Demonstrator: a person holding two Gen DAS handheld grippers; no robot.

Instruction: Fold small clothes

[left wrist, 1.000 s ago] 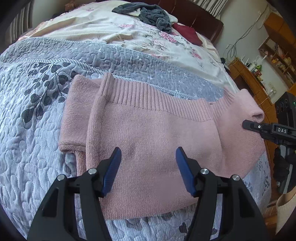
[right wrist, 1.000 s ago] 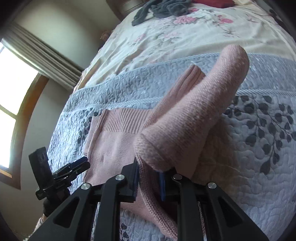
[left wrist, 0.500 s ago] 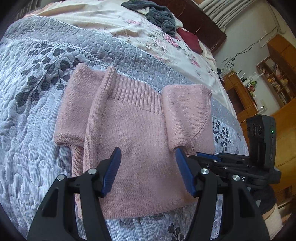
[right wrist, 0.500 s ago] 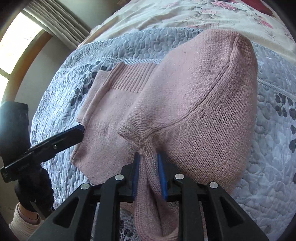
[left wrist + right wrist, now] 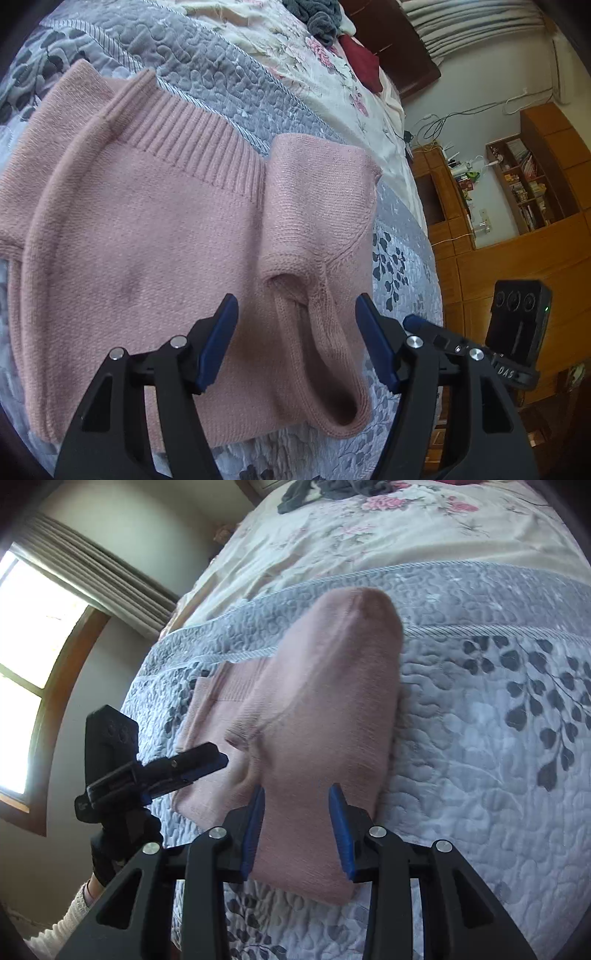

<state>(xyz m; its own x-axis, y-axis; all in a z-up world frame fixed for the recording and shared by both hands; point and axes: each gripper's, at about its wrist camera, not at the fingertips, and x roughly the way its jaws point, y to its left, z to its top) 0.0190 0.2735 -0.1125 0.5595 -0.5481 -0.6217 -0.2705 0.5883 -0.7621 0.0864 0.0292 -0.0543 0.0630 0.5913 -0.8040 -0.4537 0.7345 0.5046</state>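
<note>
Hovering over the pink sweater (image 5: 140,236), your left gripper (image 5: 295,339) has its jaws spread wide and empty at the bottom centre of the frame. Your right gripper (image 5: 295,827) also has its jaws apart, straddling the folded-over sleeve (image 5: 332,716) without pinching it. The sweater lies flat on the grey quilted bed (image 5: 480,746), mid-frame. One sleeve sits across the body, so I'd judge you're partway: the other sleeve (image 5: 55,110), upper left, looks untucked, and the body fold remains. The left view shows the ribbed hem (image 5: 184,136) and the shelves (image 5: 524,184) at right; the right view shows the window (image 5: 33,657) instead.
</note>
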